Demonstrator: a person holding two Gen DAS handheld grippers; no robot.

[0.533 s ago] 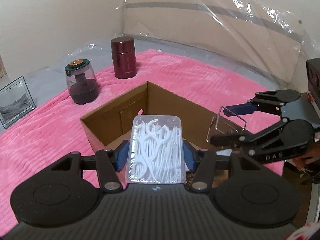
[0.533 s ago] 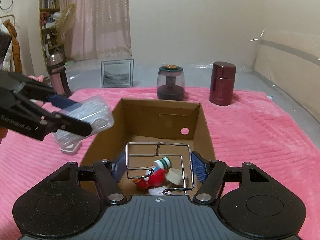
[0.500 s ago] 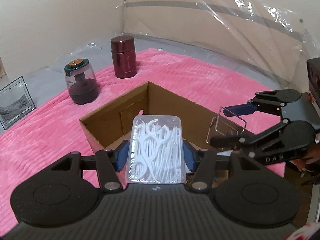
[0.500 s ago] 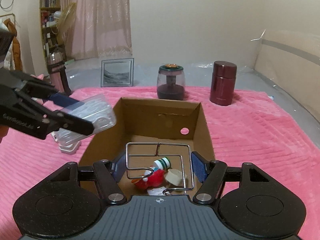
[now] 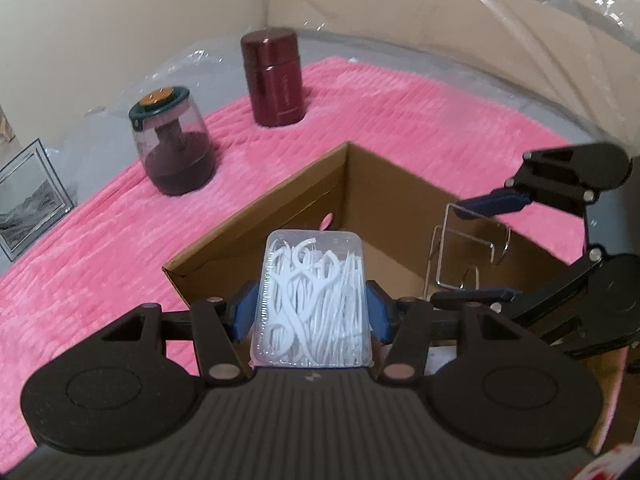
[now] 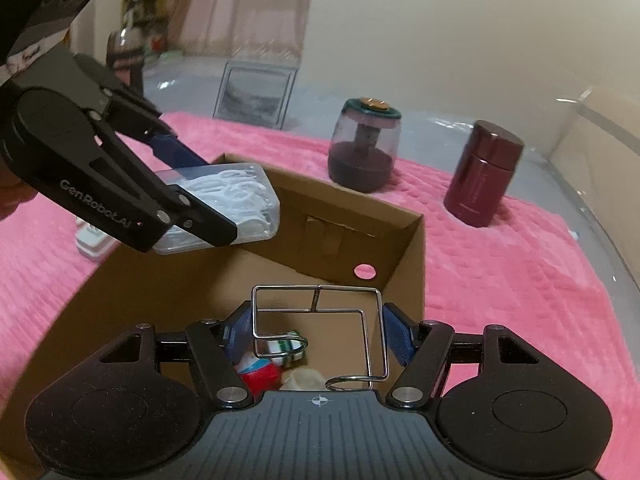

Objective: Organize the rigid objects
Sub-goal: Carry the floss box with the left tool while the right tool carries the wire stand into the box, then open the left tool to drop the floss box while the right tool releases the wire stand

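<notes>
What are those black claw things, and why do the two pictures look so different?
They are two grabbing tools that a person holds, one in each hand. Each has two fingers and its own camera, so each picture looks out along one tool. The left gripper squeezes a clear box of floss picks. The right gripper squeezes a wire rack. Both hang over an open cardboard box on a pink blanket. Behind stand a dark red canister and a domed jar.

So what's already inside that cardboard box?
Through the wire rack held over the cardboard box, something red and round, a small green-and-white container and a pale lump lie on its floor. The right gripper hides the rest.
</notes>
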